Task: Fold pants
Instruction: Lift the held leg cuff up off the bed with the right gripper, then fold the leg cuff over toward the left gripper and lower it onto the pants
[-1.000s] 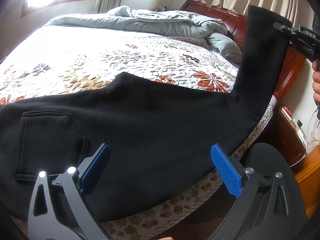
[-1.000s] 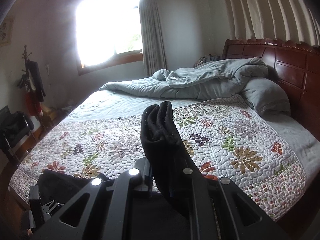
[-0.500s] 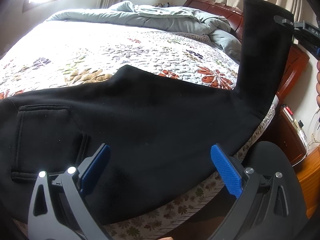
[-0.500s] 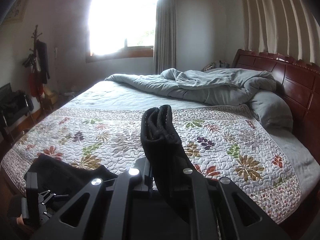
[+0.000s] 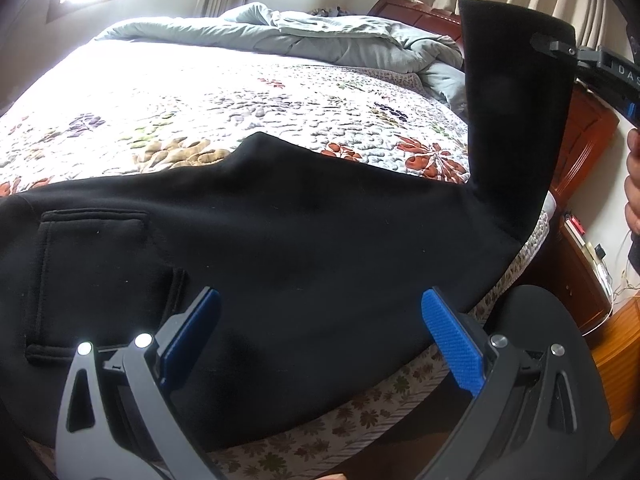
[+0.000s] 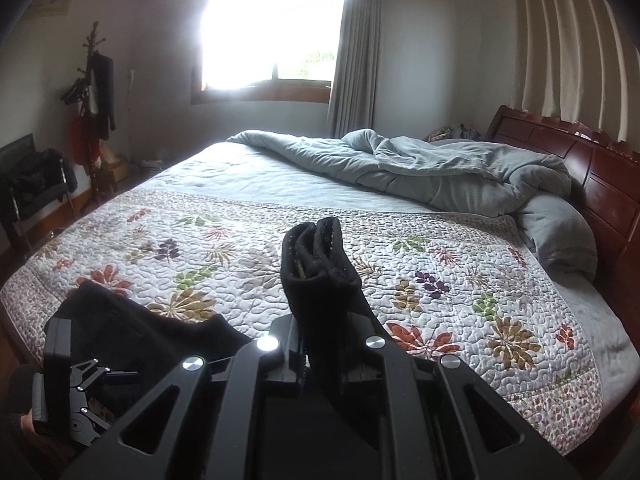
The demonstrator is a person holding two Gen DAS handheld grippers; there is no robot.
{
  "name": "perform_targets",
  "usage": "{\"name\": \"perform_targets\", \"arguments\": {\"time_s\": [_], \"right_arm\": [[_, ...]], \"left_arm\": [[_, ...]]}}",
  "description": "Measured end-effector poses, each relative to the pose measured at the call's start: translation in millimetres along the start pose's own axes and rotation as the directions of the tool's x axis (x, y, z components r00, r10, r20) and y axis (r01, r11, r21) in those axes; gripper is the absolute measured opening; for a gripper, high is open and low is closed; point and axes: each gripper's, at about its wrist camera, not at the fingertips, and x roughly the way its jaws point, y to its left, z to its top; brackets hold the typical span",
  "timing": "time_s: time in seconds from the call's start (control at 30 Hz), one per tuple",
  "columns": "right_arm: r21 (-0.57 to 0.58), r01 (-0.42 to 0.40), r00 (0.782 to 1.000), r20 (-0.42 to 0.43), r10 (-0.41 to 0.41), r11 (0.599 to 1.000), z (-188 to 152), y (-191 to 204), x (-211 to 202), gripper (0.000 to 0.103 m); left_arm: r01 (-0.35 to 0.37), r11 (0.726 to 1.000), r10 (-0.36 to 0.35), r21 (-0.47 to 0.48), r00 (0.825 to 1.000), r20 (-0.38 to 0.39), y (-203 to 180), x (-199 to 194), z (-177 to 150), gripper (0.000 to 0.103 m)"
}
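Black pants (image 5: 304, 232) flat along quilt (image 5: 240, 112) edge, unfolded | right gripper (image 6: 320, 360) clamped on lifted cuffs (image 6: 316, 256) | left gripper (image 5: 320, 340) jaws apart over seat | cuff-to-waist fold pending

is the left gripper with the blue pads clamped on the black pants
No, the left gripper is open, its blue pads spread wide apart above the black pants on the floral quilt.

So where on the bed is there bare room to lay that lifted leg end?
Free: floral quilt between black pants and rumpled grey duvet. Crowded: the near edge under the pants, where the open left gripper hovers. Right gripper clamps the leg end.
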Motion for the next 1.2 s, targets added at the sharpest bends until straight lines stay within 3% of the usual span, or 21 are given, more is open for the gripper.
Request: {"name": "perform_targets", "arguments": {"time_s": [0.83,1.2], "right_arm": [[-0.191,-0.009,0.996,-0.085,-0.007,0.981,-21.4,64.5,36.2,0.011],[-0.333,0.002,0.993,-0.113,-0.042,0.943,-45.0,98.4,55.2,0.011]], "left_arm": [[0.012,0.999,-0.011,-0.042,0.999,0.03,16.5,-13.5,3.9,0.1],[0.011,0.998,-0.008,-0.068,0.999,0.047,25.8,-19.3,7.9,0.1]]}}
